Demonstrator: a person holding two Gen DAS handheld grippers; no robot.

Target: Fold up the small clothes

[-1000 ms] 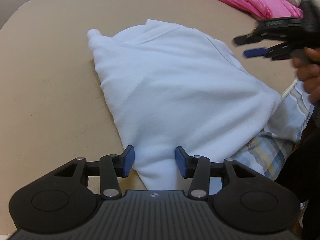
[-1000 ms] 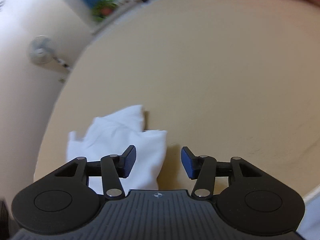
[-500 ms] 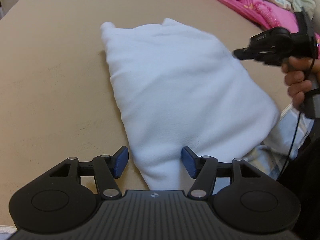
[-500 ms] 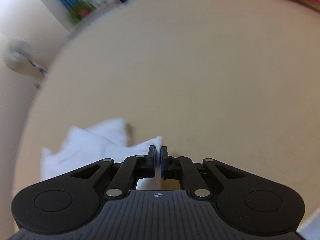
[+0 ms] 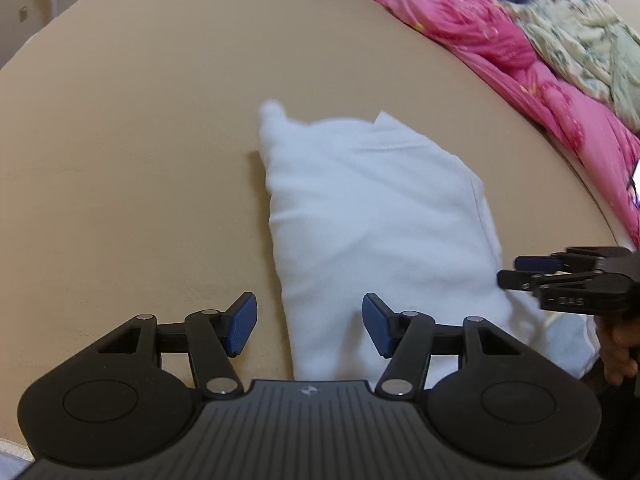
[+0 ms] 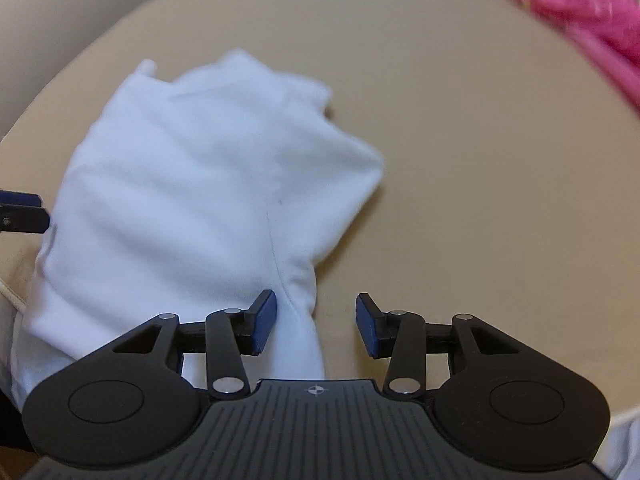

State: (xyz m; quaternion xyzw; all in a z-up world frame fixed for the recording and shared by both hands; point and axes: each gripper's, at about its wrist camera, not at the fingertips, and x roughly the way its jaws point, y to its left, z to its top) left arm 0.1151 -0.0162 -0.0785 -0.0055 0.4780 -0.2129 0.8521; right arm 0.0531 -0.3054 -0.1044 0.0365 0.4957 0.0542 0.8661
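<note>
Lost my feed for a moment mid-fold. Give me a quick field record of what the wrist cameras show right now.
garment: white garment, lying folded on the tan surface
left gripper: open, straddling the garment's near end, holding nothing
right gripper: open, at the garment's near right edge, holding nothing
background: pink bedding at the far right
</note>
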